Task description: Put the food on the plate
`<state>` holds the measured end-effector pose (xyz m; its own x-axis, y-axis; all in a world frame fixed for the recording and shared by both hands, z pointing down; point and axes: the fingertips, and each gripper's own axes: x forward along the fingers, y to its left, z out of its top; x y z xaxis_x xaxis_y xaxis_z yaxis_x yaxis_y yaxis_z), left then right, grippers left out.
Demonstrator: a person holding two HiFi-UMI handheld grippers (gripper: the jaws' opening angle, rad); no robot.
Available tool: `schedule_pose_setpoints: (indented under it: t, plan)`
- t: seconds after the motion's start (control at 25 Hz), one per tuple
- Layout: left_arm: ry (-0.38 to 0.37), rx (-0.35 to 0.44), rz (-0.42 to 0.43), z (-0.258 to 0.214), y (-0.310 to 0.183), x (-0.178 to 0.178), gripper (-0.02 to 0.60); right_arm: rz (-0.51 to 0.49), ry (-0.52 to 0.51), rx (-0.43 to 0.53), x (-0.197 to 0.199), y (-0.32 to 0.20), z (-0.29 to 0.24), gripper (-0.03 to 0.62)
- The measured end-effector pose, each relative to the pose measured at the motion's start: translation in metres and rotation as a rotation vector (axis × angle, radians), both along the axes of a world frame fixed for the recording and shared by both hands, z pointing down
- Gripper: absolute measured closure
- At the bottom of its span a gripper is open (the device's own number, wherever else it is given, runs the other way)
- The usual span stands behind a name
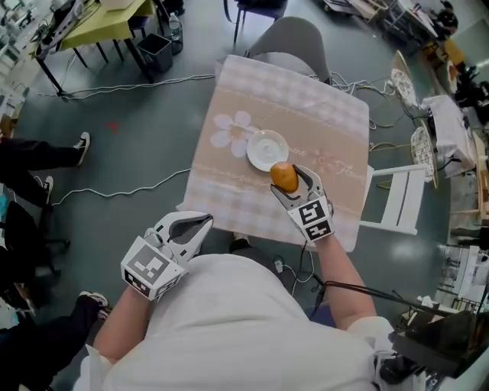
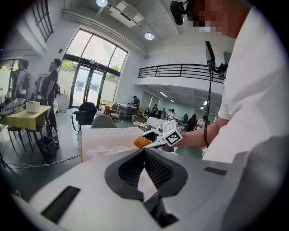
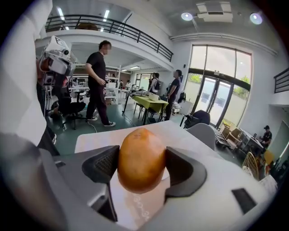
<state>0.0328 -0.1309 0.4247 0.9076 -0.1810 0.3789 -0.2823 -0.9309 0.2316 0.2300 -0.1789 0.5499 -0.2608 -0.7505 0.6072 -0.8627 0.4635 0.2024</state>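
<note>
A small white plate (image 1: 263, 148) sits in the middle of a table under a beige checked cloth (image 1: 252, 206). My right gripper (image 1: 291, 183) is shut on an orange-brown egg-shaped food item (image 1: 284, 177) and holds it above the cloth at the plate's near right edge. In the right gripper view the food (image 3: 141, 159) fills the gap between both pads. My left gripper (image 1: 205, 223) hangs off the table's near left corner, close to my body, jaws together with nothing between them. From the left gripper view I see the food (image 2: 142, 141) in the distance.
A grey chair (image 1: 294, 42) stands behind the table and a white folding chair (image 1: 397, 200) at its right. Cables (image 1: 114, 191) trail over the floor on the left. People's legs and shoes (image 1: 46, 149) show at the left edge. A yellow-green table (image 1: 107, 23) stands at far left.
</note>
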Motion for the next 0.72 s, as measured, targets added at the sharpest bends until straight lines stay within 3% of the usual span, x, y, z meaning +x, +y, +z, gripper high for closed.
schedule_pose_setpoints:
  t: [0.32,0.72]
  plan:
    - [-0.008,-0.040,-0.166,-0.002,-0.008,0.038,0.572,-0.087,-0.021,-0.062,0.043,-0.070,0.070,0.258]
    - [-0.088,-0.035,-0.336,-0.001,-0.012,0.036,0.572,-0.208,0.005,-0.089,0.035,-0.115,0.118,0.256]
